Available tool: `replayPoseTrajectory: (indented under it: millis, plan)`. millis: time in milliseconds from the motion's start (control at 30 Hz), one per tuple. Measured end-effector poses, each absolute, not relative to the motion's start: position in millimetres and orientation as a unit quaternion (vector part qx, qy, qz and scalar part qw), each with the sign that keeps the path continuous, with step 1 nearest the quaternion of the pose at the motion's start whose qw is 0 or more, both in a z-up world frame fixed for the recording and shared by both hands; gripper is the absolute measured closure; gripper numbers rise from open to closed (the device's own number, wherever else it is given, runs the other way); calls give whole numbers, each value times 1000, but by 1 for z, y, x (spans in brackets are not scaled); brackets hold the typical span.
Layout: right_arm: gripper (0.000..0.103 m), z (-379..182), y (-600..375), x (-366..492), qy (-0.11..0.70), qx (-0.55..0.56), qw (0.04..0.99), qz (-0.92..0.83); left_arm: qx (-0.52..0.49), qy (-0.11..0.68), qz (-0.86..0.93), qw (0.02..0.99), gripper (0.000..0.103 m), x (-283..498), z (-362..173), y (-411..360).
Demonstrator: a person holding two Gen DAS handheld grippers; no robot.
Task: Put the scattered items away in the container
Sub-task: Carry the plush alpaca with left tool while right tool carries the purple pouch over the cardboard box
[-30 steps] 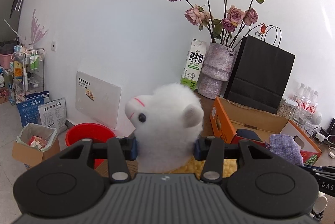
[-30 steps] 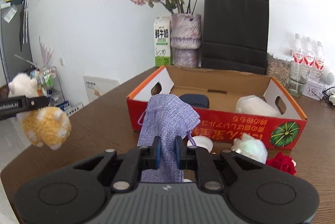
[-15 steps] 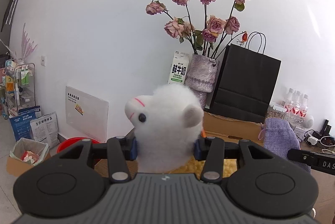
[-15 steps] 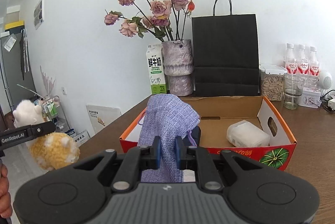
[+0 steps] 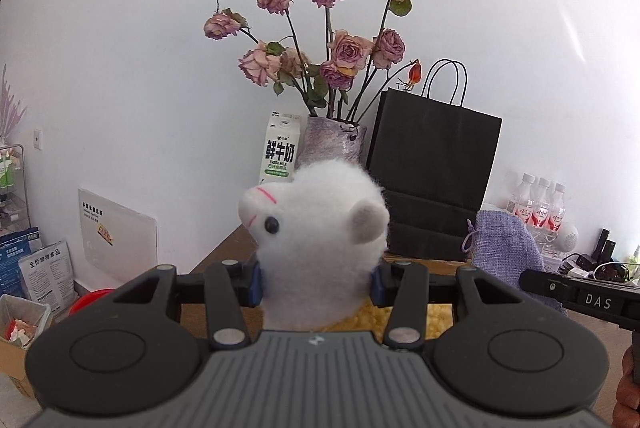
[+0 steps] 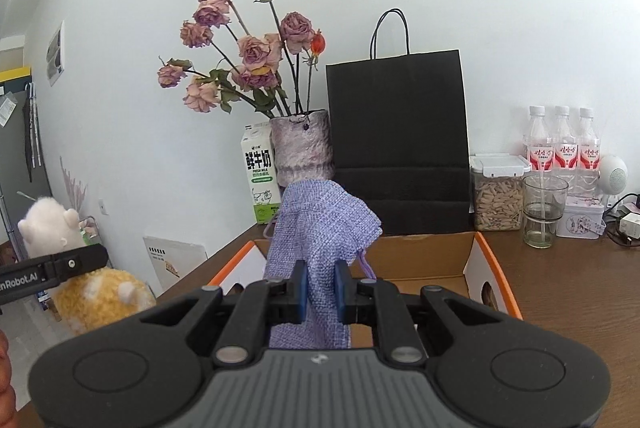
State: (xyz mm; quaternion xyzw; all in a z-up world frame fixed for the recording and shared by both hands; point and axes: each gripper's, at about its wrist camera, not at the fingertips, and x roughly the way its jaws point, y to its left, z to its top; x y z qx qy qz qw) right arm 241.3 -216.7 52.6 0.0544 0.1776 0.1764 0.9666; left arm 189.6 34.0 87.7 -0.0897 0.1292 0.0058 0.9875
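Left tool (image 5: 316, 286) pinching a plush toy (image 5: 320, 240) at the neck, white head above the blue pads, yellow body below; held in the air near the left end of the desk (image 6: 580, 292). Right tool (image 6: 320, 288) pressed together on a lilac cloth pouch (image 6: 320, 228), bunched between the pads and raised over the near edge of the orange cardboard box (image 6: 488, 264). Box standing open on the desk, in front of a black paper bag (image 6: 400, 131), a vase of dried roses (image 6: 302, 147) and a milk carton (image 6: 260, 183). Seen from the right wrist view: plush toy off to the left, well apart from the box.
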Motion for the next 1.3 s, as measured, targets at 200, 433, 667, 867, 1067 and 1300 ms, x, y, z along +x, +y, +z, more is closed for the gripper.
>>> replayPoseTrajectory:
  millis: [200,433,667,867,1067,1300]
  plan:
    - [91,50,-227,299,206,59,961,177,-93,150,6,984,56,253,88,10]
    - [90,25,-217,365,265,41,947,178,-56,196,18,979,56,325,65,-14]
    - [90,0,-204,403,309,14,932,188,-42,245,17,968,56,371,41,-20]
    - [90,-10,-204,415,327,9,927,184,-31,233,40,971,56,390,43,-25]
    - [89,-16,-204,419,344,4,922,178,-54,276,26,959,55,411,32,-28]
    - [89,-18,-206,421,354,5,917,183,-69,269,31,960,54,408,42,-20]
